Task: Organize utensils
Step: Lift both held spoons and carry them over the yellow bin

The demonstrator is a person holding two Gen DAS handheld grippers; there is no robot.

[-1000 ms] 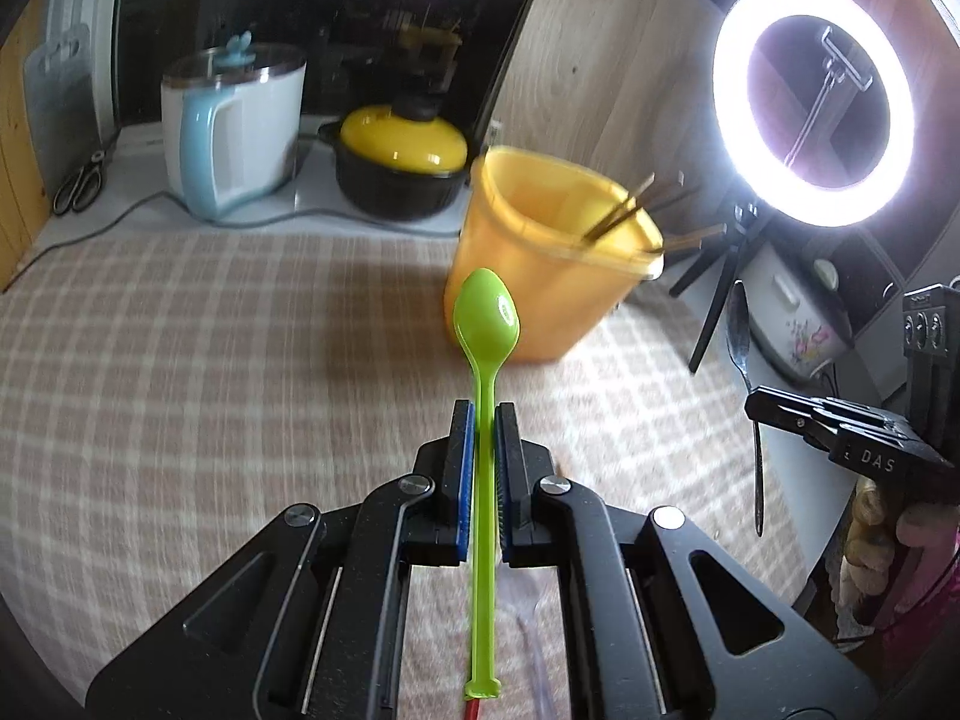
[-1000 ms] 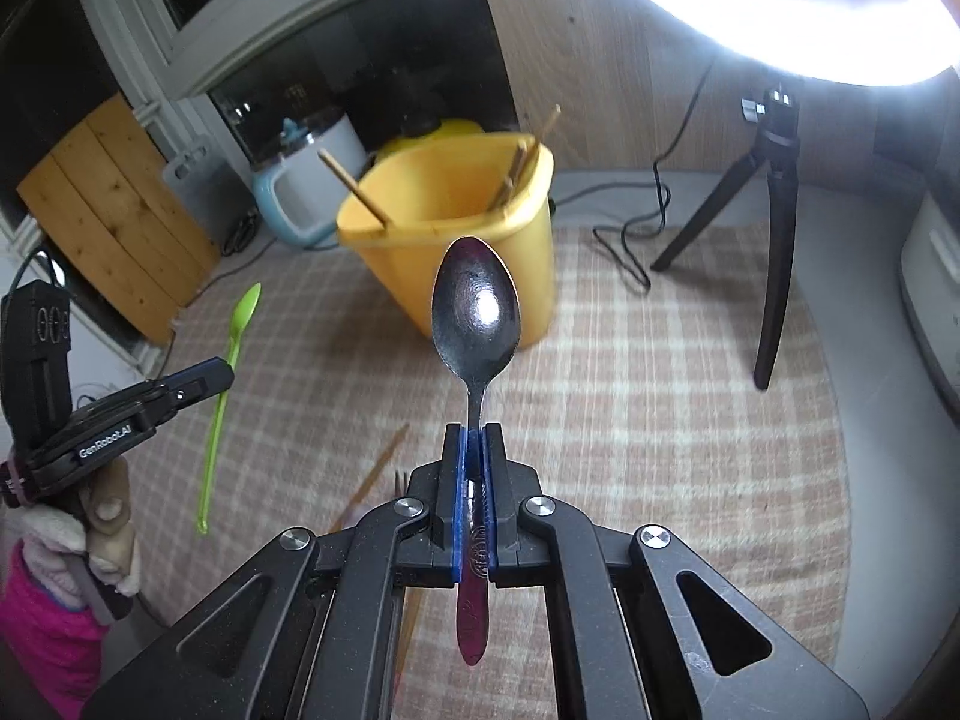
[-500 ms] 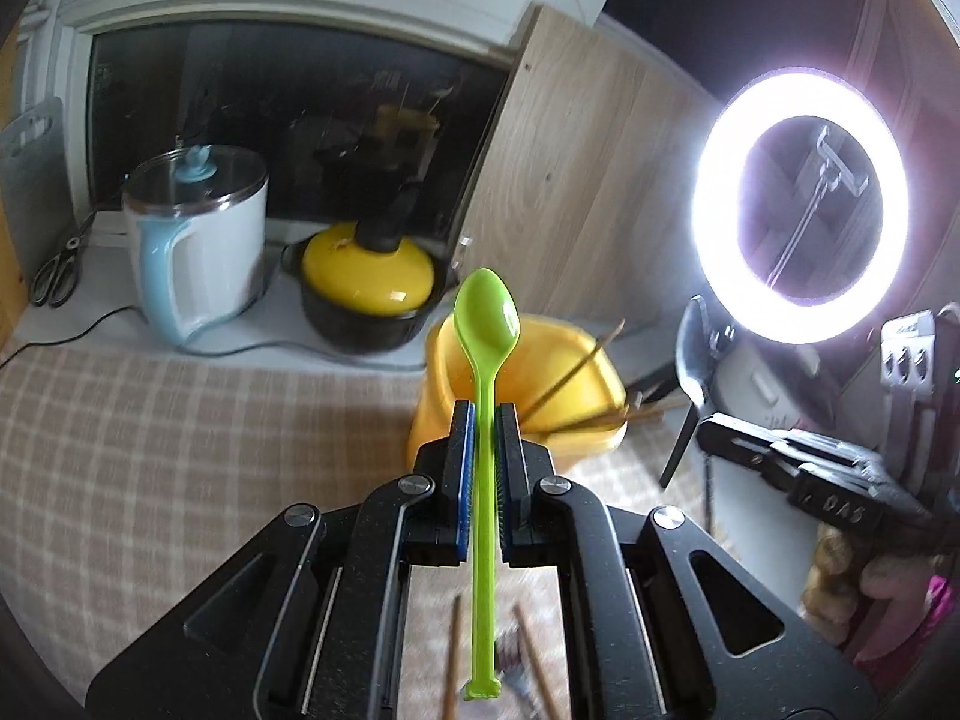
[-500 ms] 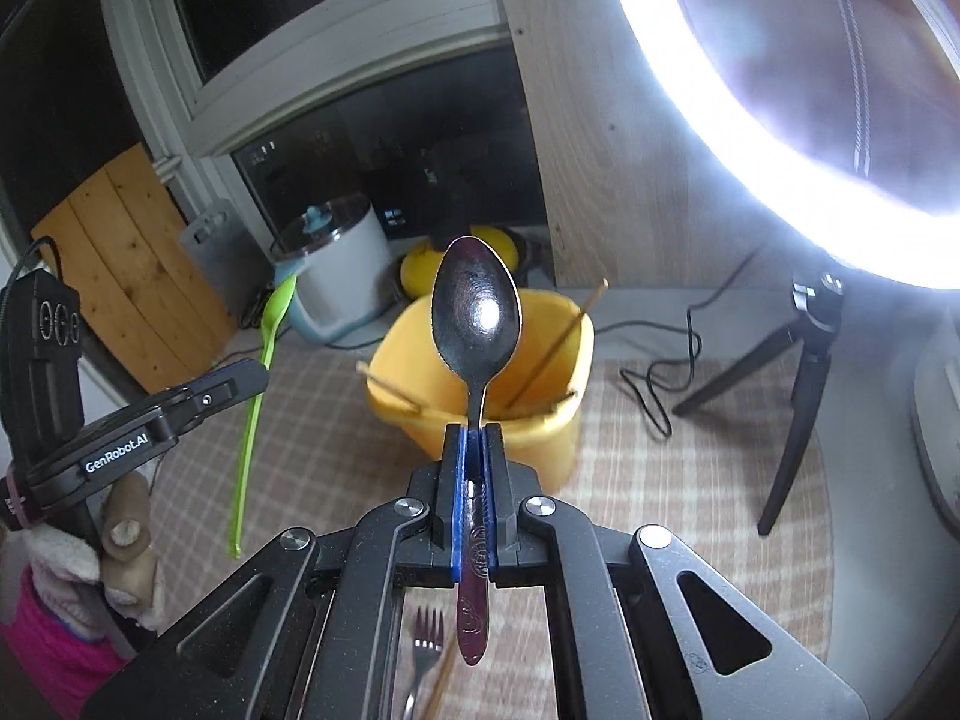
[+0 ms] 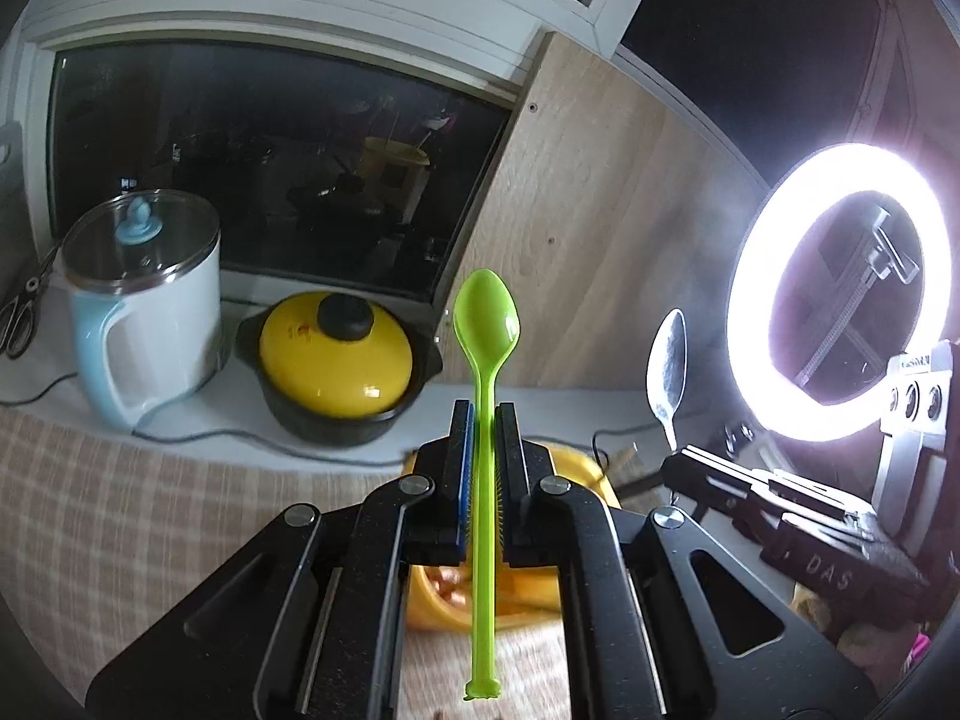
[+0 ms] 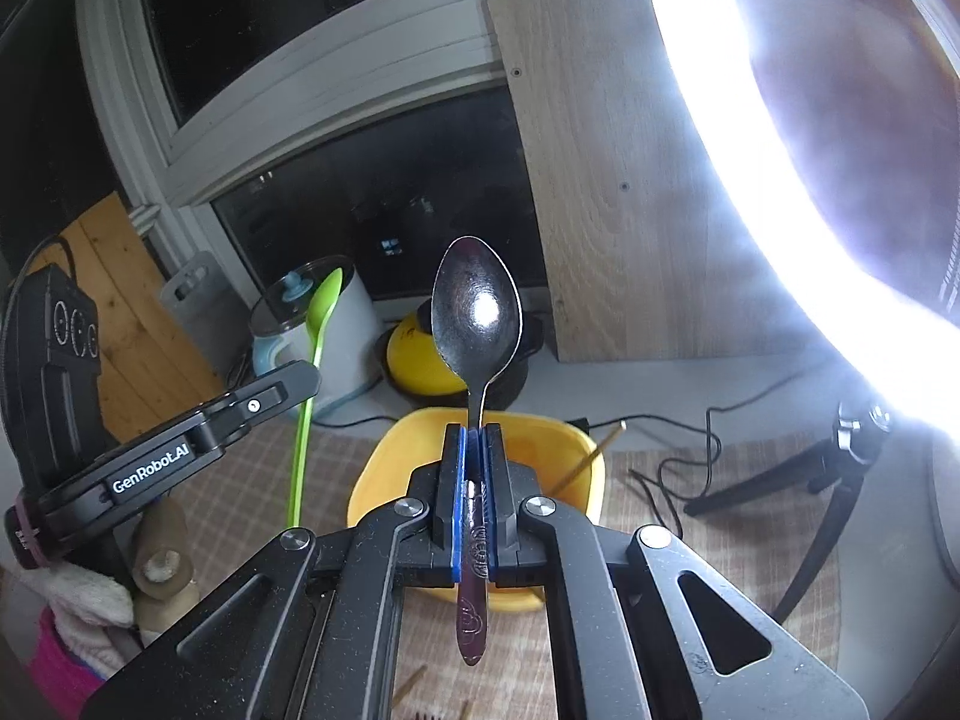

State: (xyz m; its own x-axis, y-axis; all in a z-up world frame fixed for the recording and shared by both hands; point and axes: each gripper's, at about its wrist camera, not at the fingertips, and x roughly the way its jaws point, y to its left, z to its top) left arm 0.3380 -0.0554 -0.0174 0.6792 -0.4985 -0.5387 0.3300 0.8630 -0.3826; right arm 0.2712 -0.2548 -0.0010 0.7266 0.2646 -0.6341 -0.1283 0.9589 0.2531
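While both spoons are up in the air, the sorting looks abt midway, judging by what's in the bin vs what's left out. The yellow bin (image 6: 564, 450) already has at least 1 chopstick (image 6: 591, 459) leaning out over its rim, and more utensils lie on the checked cloth (image 6: 690, 480) at the very bottom of the right view, prob a fork's tines and a couple of sticks, too cut off to be sure. So still to do: drop these 2 spoons in, then fetch the rest. The left gripper (image 5: 485, 426) has its blue pads pinched onto the green spoon (image 5: 486, 324), gripping the handle roughly mid-length; bowl sticks up and fwd past the fingertips, the handle's tail hangs back below between the arms. The right gripper (image 6: 474, 444) is likewise clamped tight on the metal spoon (image 6: 477, 312), holding it lower on the handle, w/ the bowl well ahead of the tips and the patterned end poking out behind. Both bowls point up, away from the bin, which sits below and just beyond each set of fingers. Each tool shows in the other's view, side by side, apart, not touching. Next move likely needs a tip-down over the bin's opening before letting go.
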